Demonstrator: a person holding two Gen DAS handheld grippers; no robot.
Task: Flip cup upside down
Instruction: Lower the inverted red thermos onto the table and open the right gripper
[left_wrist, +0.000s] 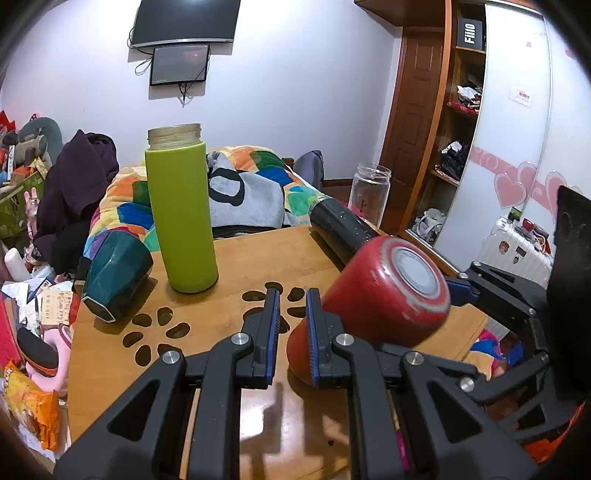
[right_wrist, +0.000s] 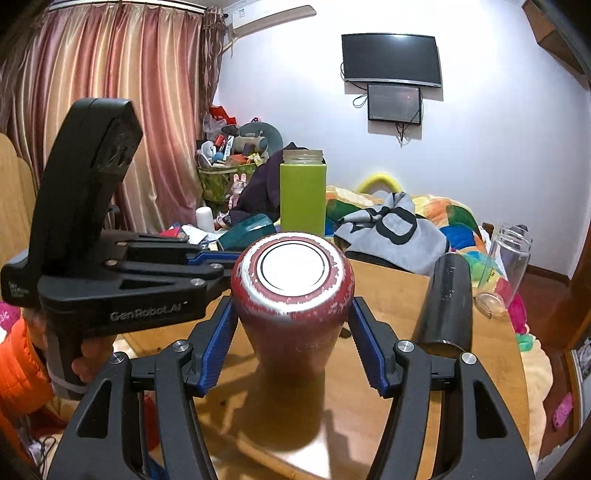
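While the right tongs (right_wrist: 291, 339) clamp the inverted red cup (right_wrist: 291, 295), the left tongs (left_wrist: 290, 332) hover narrowly parted beside it.

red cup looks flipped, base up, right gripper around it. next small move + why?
Probably open the right gripper a little and back off. The red cup stands base up, mouth down on the table, with the blue pads touching its sides. The left gripper sits beside the cup, holding nothing, so nothing else seems to need support.
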